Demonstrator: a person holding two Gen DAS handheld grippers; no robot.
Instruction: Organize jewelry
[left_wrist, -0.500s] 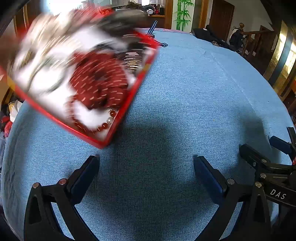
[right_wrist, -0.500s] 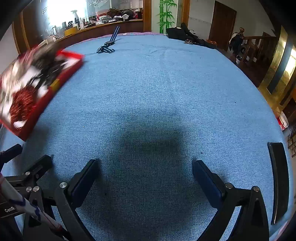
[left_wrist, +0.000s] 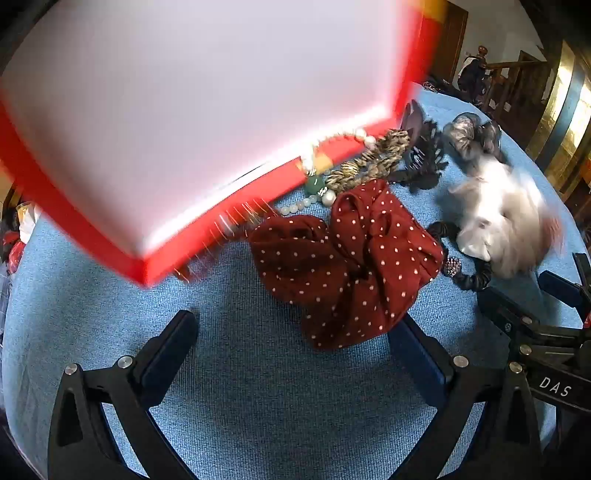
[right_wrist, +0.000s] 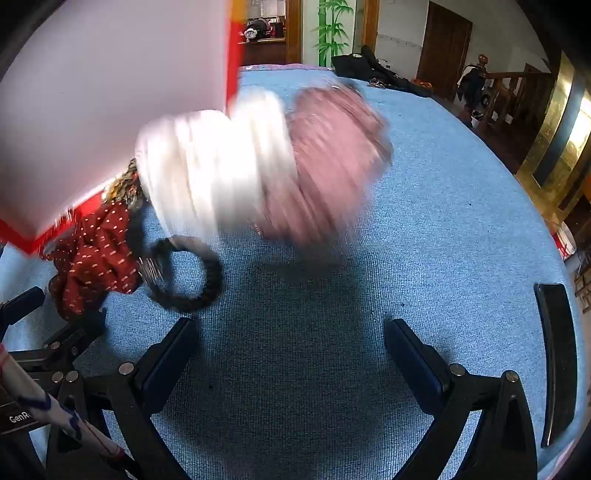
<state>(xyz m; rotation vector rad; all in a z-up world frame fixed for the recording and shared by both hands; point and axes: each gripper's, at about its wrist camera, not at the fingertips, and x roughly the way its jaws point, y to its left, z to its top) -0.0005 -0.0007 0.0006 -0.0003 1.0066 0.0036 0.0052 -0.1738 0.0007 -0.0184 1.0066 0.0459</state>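
Round surface (left_wrist: 258, 406) with blue carpet-like cloth fills both views. A big red box with a pale pink underside (left_wrist: 184, 110) hangs tilted over the upper left of the frame, blurred. Spilled beneath its lower edge: a dark red white-dotted fabric scrunchie (left_wrist: 343, 266) at centre, a blurry white fluffy scrunchie (left_wrist: 502, 218) right of it, and a pink blurred scrunchie (right_wrist: 325, 166). A black braided hair tie (right_wrist: 188, 277) touches the red one, near a pale bead bracelet (left_wrist: 306, 203). Left hand-held gripper (left_wrist: 295, 350) and right hand-held gripper (right_wrist: 291, 354) both gape wide, holding nothing.
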